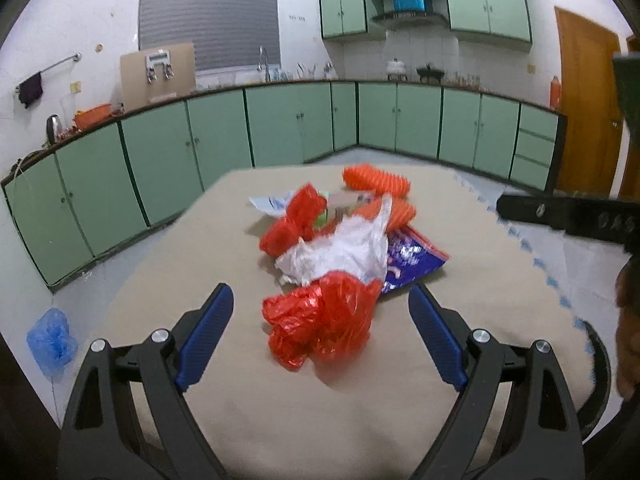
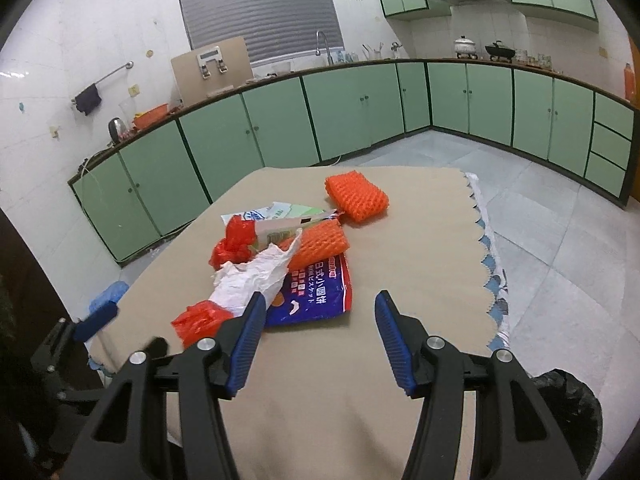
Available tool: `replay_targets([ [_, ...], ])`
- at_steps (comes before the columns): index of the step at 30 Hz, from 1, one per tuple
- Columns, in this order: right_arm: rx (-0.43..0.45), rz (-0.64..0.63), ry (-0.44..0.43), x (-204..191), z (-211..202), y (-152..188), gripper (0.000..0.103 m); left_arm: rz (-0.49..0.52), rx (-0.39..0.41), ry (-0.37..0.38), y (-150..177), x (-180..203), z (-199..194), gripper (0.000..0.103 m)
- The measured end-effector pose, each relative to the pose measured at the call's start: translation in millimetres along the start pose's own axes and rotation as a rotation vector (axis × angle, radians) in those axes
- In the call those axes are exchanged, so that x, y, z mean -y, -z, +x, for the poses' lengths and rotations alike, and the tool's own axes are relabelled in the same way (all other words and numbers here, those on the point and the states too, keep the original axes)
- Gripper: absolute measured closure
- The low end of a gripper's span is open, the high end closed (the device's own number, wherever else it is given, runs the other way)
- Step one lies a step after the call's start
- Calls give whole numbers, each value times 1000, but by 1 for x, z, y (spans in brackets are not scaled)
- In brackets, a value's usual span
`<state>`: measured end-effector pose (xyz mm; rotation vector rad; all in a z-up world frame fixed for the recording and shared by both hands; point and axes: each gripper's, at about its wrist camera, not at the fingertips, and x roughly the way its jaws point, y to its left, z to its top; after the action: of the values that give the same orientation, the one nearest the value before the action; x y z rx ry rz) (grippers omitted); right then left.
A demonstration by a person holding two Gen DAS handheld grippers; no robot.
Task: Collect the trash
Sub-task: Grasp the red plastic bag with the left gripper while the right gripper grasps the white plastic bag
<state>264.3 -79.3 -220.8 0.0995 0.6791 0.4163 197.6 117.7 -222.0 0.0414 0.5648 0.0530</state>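
A pile of trash lies on the beige table (image 1: 320, 420). Nearest is a crumpled red plastic bag (image 1: 320, 320), also in the right wrist view (image 2: 200, 318). Behind it are a white bag (image 1: 340, 252), a blue snack packet (image 2: 316, 296), a second red bag (image 2: 234, 244), two orange foam nets (image 2: 356, 196) (image 2: 318, 244) and paper wrappers (image 2: 280, 216). My left gripper (image 1: 320, 300) is open, its blue fingers either side of the near red bag, just above it. My right gripper (image 2: 320, 304) is open and empty over the table, right of the pile.
A black-lined trash bin (image 2: 568, 412) stands at the table's near right corner. Green cabinets (image 1: 280, 124) run along the walls. A blue plastic bag (image 1: 52, 340) lies on the floor at the left. The table's right edge has a scalloped cloth (image 2: 492, 264).
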Motion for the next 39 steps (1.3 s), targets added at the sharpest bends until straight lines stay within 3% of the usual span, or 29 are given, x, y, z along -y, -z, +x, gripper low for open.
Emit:
replay_targets([
  [4, -18, 2, 1, 3, 15, 1, 47, 17, -58, 2, 6, 0, 32, 17],
  [6, -24, 2, 0, 3, 22, 2, 47, 20, -87, -1, 10, -1, 45, 24],
  [7, -26, 2, -1, 3, 24, 2, 47, 20, -109, -1, 12, -1, 52, 31],
  [9, -31, 1, -3, 2, 28, 2, 47, 11, -152, 25, 15, -5, 62, 68],
  [10, -32, 1, -5, 1, 29, 2, 47, -3, -146, 34, 15, -7, 61, 69],
  [12, -33, -4, -9, -2, 31, 2, 47, -9, -122, 28, 13, -11, 53, 97],
  [14, -33, -8, -13, -7, 33, 1, 47, -36, -97, 33, 11, -18, 42, 103],
  [23, -42, -24, -47, -35, 56, -5, 47, -74, -4, -5, 0, -35, 3, 103],
  [37, -160, -13, -61, -61, 112, 18, 47, -128, 26, -30, -5, -65, -10, 103],
  [39, -196, -18, -83, -64, 121, 21, 58, -126, 27, -33, -5, -66, -10, 103],
])
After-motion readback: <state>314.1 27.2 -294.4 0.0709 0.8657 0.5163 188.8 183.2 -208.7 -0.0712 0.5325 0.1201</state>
